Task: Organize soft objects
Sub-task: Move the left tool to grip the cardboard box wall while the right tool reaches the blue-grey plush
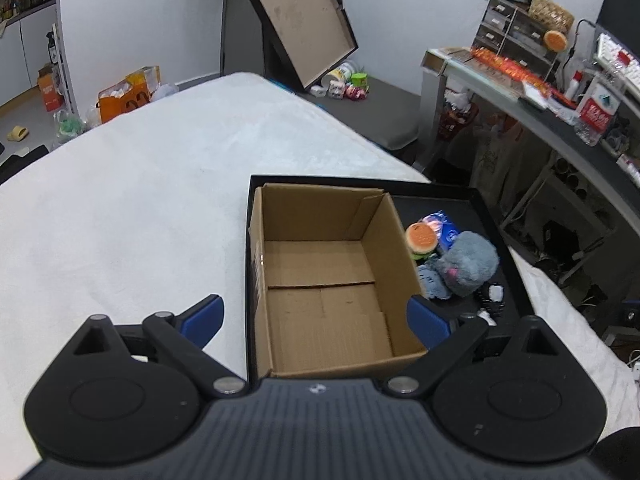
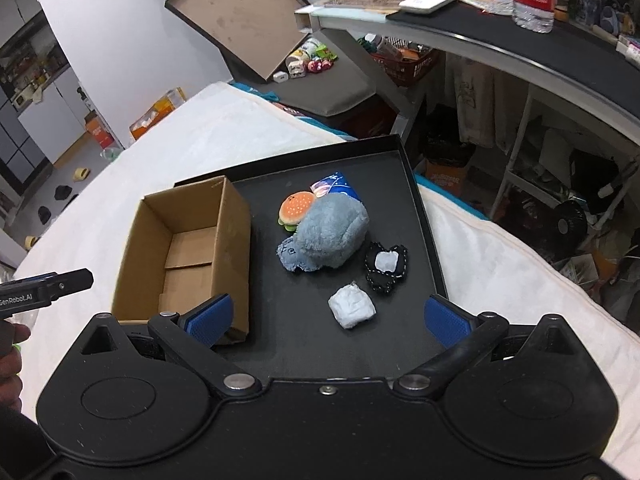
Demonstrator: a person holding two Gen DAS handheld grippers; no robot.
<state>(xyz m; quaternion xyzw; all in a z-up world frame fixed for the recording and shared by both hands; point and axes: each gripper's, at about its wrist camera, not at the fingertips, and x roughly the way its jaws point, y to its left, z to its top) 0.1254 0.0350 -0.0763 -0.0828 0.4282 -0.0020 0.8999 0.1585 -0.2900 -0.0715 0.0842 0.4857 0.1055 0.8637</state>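
Both hand-held grippers, left [image 1: 314,318] and right [image 2: 328,318], spread apart, unloaded; cardboard box [image 2: 188,248] bare inside; grey plush [image 2: 332,236] alongside on black tray [image 2: 400,184].

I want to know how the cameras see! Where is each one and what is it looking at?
Left wrist: sits on the left hand-held gripper, open, looking down into the empty cardboard box; its blue fingers show.
Right wrist: sits on the right hand-held gripper, open, looking down at the toys on the black tray; its own blue fingers, the left gripper's tip and a bit of hand at the left edge show.
Both see the box, tray, grey plush and burger toy.
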